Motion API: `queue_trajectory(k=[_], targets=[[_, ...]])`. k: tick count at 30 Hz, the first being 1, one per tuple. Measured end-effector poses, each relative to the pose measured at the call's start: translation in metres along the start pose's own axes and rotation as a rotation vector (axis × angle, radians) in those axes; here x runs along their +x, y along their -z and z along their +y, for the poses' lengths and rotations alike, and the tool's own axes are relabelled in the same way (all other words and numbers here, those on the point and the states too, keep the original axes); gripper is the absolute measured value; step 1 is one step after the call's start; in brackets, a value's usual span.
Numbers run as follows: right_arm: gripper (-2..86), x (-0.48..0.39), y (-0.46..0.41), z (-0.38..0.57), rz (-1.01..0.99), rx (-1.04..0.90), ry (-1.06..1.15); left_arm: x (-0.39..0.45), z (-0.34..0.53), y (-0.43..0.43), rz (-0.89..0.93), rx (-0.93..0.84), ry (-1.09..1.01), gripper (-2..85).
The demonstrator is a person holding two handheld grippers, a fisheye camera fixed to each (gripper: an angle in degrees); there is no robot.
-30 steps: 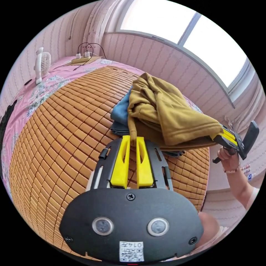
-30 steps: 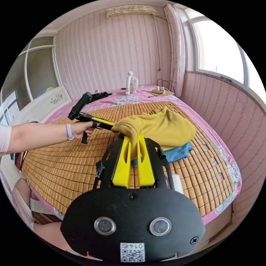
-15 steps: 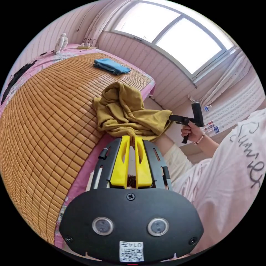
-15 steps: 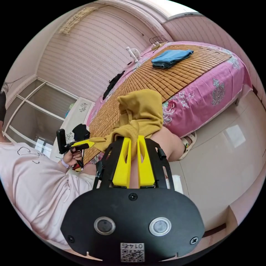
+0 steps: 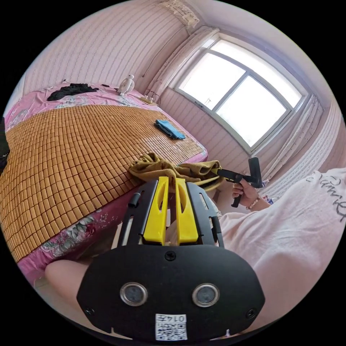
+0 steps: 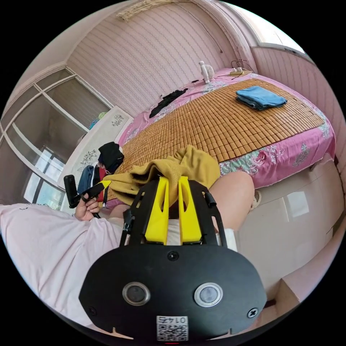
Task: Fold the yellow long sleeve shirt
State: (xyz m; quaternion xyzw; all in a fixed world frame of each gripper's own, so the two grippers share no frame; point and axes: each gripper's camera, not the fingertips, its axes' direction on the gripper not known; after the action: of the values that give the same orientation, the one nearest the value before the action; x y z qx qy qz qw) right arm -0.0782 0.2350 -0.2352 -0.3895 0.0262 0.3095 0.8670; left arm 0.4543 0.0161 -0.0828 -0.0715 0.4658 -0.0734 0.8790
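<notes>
My left gripper [image 5: 172, 179] pinches the crumpled mustard-yellow long sleeve shirt [image 5: 158, 169]. My right gripper [image 6: 173, 179] clamps its ribbed edge too, jaws nearly closed

The left gripper [image 5: 172, 178] has its jaws closed close together, pinching cloth at the tips; the right gripper [image 6: 172, 178] does the same. The right hand [image 5: 244, 190] and the left hand [image 6: 85, 209] each grasp a black handle
</notes>
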Motion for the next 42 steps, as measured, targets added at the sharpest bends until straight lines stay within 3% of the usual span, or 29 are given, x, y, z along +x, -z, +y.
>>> queue_trajectory(k=[4,7,10,12,20,25,28,30,34,40,42], targets=[[3.8,0.0,0.002,-0.002,0.084,-0.05,0.037,-0.003,0.006,-0.003,0.059,-0.001,0.028,3.3],[3.2,0.019,0.029,0.006,0.122,0.046,-0.043,0.017,-0.003,-0.003,0.11,0.009,-0.078,3.4],[3.1,0.063,0.05,0.028,-0.024,0.138,-0.214,0.039,-0.012,-0.006,0.187,-0.033,-0.211,3.5],[3.2,0.107,0.037,0.049,-0.173,0.057,-0.402,0.046,-0.009,-0.011,0.202,-0.068,-0.236,3.6],[3.6,0.127,0.025,0.075,-0.287,0.059,-0.462,0.05,0.001,-0.014,0.152,-0.196,-0.173,3.8],[3.8,0.113,0.064,0.065,-0.065,0.131,-0.325,0.059,-0.001,-0.008,0.147,-0.217,-0.168,3.8],[4.5,0.075,0.074,0.049,0.104,0.139,-0.094,0.064,0.001,-0.003,0.16,-0.22,-0.152,3.7],[5.7,0.034,0.058,0.03,0.066,0.068,0.109,0.068,0.003,0.0,0.159,-0.22,-0.146,3.8],[8.3,-0.015,0.009,0.014,-0.066,-0.163,0.285,0.078,0.008,0.012,0.141,-0.223,-0.144,3.8],[12.9,-0.06,-0.03,0.025,0.167,-0.249,0.421,0.098,0.02,0.034,0.107,-0.222,-0.151,3.8],[11.5,-0.064,-0.04,0.027,0.263,-0.376,0.404,0.104,0.024,0.039,0.107,-0.223,-0.153,3.7]])
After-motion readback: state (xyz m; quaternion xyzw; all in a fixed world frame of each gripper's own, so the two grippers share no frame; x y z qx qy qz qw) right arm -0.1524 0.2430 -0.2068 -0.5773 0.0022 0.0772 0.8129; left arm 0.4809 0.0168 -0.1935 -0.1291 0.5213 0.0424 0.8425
